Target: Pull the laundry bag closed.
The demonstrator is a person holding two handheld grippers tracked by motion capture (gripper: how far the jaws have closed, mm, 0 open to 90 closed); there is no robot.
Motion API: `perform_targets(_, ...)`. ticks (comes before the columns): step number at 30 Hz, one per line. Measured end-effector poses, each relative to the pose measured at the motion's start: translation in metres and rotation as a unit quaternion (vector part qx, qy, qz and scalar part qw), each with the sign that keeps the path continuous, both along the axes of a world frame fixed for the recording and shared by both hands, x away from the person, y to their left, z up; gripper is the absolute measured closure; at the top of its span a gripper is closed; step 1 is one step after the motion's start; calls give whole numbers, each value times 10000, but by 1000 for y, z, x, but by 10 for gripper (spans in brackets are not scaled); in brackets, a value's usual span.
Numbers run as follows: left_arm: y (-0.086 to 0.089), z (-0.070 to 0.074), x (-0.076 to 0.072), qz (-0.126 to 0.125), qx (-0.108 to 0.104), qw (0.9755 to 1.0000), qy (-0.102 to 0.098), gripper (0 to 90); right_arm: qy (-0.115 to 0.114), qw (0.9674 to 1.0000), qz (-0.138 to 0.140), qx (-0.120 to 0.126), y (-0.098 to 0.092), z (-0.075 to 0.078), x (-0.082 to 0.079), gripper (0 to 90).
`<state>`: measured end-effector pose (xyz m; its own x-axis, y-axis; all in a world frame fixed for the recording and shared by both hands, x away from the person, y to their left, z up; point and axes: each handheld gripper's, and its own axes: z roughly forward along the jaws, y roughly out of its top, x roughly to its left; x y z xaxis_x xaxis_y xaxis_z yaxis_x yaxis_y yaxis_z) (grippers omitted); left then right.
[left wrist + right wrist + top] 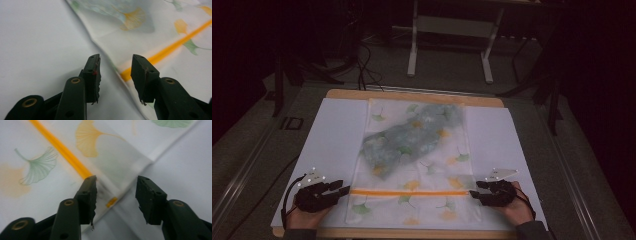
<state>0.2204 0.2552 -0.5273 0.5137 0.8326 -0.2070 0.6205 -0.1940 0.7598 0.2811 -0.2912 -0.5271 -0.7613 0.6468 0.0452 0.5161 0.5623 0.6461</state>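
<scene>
A white cloth printed with ginkgo leaves lies flat at the centre of a wooden counter, on white paper. An orange stripe crosses the cloth near its six o'clock edge. A translucent blue-green bundle rests on the cloth toward twelve o'clock. The left gripper sits at about eight o'clock, at the stripe's left end; its jaws stand apart, with the cloth's edge lying on the paper beyond the gap and gripped by neither jaw. The right gripper sits at about four o'clock by the stripe's other end (jaws wide apart), the cloth's edge lying loose below them, not pinched.
</scene>
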Motion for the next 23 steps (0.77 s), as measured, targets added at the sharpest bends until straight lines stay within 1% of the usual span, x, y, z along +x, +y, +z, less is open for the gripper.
perform_targets(2,1,-1,1,107,54,9999,-40,580,-62,9998,-183,68,-3,0,1,504)
perform_targets(3,2,-1,2,158,113,9998,-18,578,-76,9994,-332,119,-5,0,2,502)
perform_targets(5,2,-3,3,272,250,9993,-15,574,-101,9978,-600,250,-10,0,4,501)
perform_targets(6,2,-3,4,320,270,9991,-14,573,-155,9966,-762,289,-13,-1,5,500)
perform_targets(8,3,-4,5,462,295,9985,-50,566,-235,9943,-997,292,-18,-3,6,478)
perform_targets(9,4,-4,6,583,330,9977,-105,558,-256,9933,-1094,277,-19,-3,7,472)
perform_targets(10,4,-4,6,583,330,9977,-105,549,-256,9933,-1094,277,-19,-3,7,472)
perform_targets(11,5,-4,8,827,427,9955,-175,549,-325,9915,-1235,253,-21,-5,8,465)
perform_targets(12,5,-4,8,950,470,9942,-207,549,-434,9865,-1546,311,-25,-7,9,440)
perform_targets(13,5,-3,9,1060,457,9930,-242,549,-494,9829,-1740,344,-26,-8,10,434)
perform_targets(15,7,-4,11,1253,454,9906,-312,549,-604,9754,-2080,401,-29,-9,11,430)
perform_targets(16,7,-4,11,1253,454,9906,-312,544,-604,9754,-2080,401,-29,-9,11,430)
perform_targets(17,8,-5,12,1391,467,9887,-320,544,-655,9720,-2216,419,-31,-9,11,426)
perform_targets(18,8,-6,13,1445,476,9879,-299,525,-668,9674,-2411,383,-33,-11,13,416)
perform_targets(20,10,-8,14,1518,516,9867,-256,523,-652,9654,-2497,370,-35,-13,13,415)
perform_targets(21,10,-9,15,1565,525,9859,-257,515,-641,9653,-2503,374,-36,-14,14,408)
perform_targets(22,10,-10,15,1625,596,9846,-263,506,-635,9655,-2503,342,-36,-15,15,401)
perform_targets(23,10,-11,16,1663,627,9837,-262,502,-618,9654,-2516,284,-36,-16,15,398)
